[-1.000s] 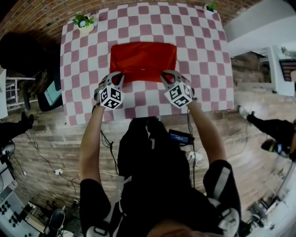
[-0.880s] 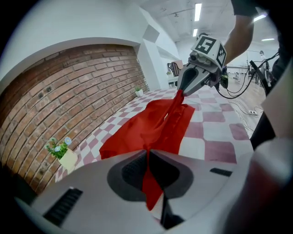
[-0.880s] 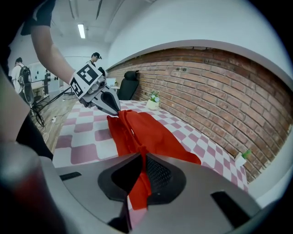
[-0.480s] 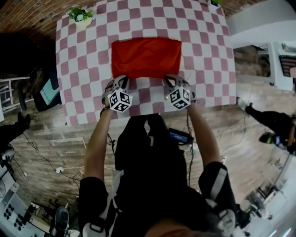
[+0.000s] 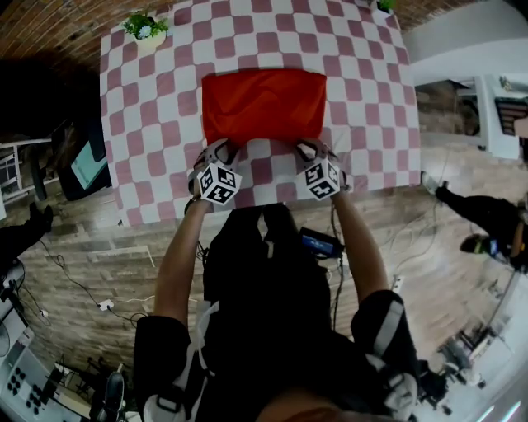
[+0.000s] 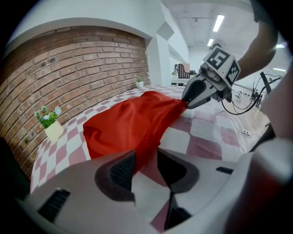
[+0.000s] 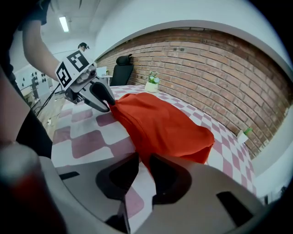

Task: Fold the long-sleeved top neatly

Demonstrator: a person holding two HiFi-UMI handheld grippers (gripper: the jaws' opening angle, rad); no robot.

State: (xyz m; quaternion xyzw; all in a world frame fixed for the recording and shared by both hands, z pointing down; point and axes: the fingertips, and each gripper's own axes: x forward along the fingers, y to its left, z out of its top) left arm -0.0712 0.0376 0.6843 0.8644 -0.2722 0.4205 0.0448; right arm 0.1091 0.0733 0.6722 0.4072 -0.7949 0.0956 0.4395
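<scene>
The red long-sleeved top (image 5: 264, 105) lies folded into a rectangle on the checkered table (image 5: 165, 107). My left gripper (image 5: 221, 148) is at its near left corner and my right gripper (image 5: 307, 148) at its near right corner, both low over the table. In the left gripper view the jaws of the left gripper (image 6: 145, 164) are opening, and a strip of the red top (image 6: 132, 123) runs loosely through the gap. In the right gripper view the right gripper (image 7: 143, 167) is starting to open, its pads still narrow on the corner of the red top (image 7: 165, 123).
A potted plant (image 5: 148, 29) stands at the table's far left corner and a second pot (image 5: 381, 7) at the far right. A brick wall lies beyond the table. Cables (image 5: 99, 301) run over the wooden floor, and a person's legs (image 5: 478, 222) show at right.
Both grippers have sunk to the tabletop with the near edge of the top. The raised fold along that edge now lies flat.
</scene>
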